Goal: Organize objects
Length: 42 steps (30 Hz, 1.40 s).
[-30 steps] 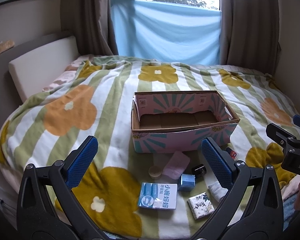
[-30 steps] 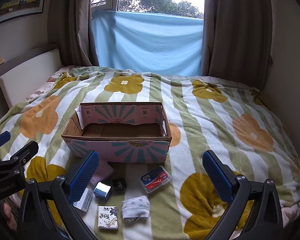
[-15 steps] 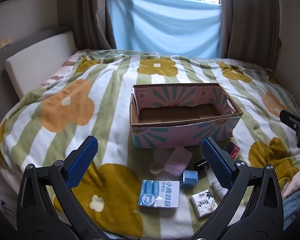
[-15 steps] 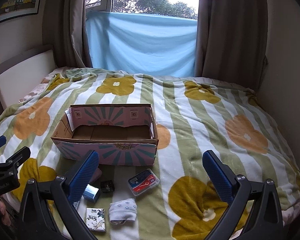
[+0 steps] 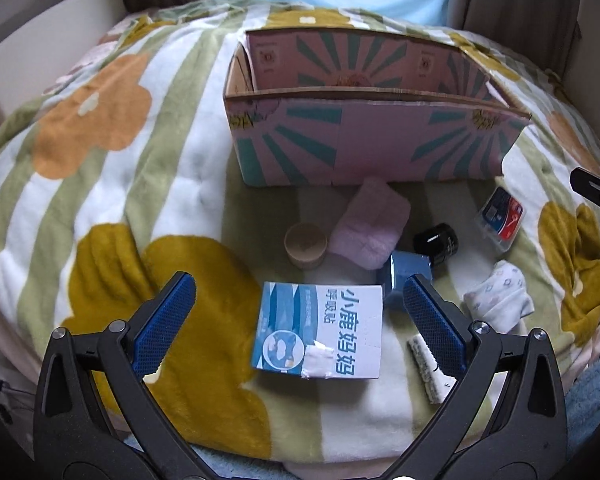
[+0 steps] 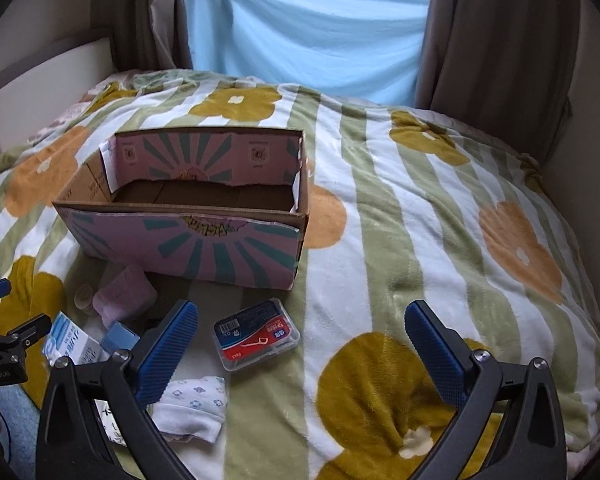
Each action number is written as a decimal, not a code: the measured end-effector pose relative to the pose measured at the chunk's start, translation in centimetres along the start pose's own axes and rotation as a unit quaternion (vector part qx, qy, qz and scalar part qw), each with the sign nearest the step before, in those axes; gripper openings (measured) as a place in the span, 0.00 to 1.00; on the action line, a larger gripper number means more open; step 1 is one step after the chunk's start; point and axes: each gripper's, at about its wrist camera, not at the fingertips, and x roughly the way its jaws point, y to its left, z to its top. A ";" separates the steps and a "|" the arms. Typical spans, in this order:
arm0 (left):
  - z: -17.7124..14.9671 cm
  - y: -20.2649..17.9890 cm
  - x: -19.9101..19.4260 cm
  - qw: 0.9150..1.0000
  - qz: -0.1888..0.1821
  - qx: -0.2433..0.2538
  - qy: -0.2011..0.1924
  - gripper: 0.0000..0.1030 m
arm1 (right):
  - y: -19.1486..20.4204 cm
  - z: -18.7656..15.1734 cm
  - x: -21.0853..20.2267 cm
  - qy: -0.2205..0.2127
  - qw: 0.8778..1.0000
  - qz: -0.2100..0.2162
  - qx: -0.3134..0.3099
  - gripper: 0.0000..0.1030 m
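An open pink cardboard box (image 5: 364, 148) (image 6: 188, 240) stands empty on the bed. In front of it lie a blue-and-white carton (image 5: 320, 334), a pink folded cloth (image 5: 370, 228), a small beige cup (image 5: 305, 245), a blue cube (image 5: 404, 278), a black jar (image 5: 436, 242), a white sock (image 5: 500, 300) (image 6: 192, 408), a patterned packet (image 5: 428, 364) and a clear floss-pick case (image 6: 256, 332) (image 5: 500, 218). My left gripper (image 5: 296, 316) is open, low over the carton. My right gripper (image 6: 300, 344) is open, just right of the floss-pick case.
A flowered striped blanket (image 6: 420, 240) covers the whole bed. A headboard (image 5: 40, 52) is at the left, and curtains (image 6: 492, 40) and a blue sheet (image 6: 308, 36) stand behind. A wall (image 6: 592, 140) runs along the right.
Both grippers have dropped and moved forward toward the objects in front of the box. The left one now hangs close over the carton. Both stay open.
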 end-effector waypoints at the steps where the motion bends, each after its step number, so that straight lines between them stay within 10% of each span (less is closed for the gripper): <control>1: -0.3 -0.1 0.6 1.000 0.002 0.003 0.008 1.00 | 0.1 -0.3 0.9 0.009 1.000 0.004 -0.012 1.00; 19: -2.7 -1.1 5.4 0.996 -0.003 0.032 0.081 1.00 | 3.6 -3.2 9.7 0.098 0.987 0.037 -0.120 0.99; 23: -2.8 -1.2 5.6 0.996 -0.023 0.030 0.085 0.85 | 3.7 -3.5 10.0 0.096 0.987 0.042 -0.120 0.95; 42: -2.3 -0.6 3.2 0.997 -0.037 0.016 0.067 0.85 | 4.0 -5.4 7.4 0.096 0.987 0.040 -0.124 0.79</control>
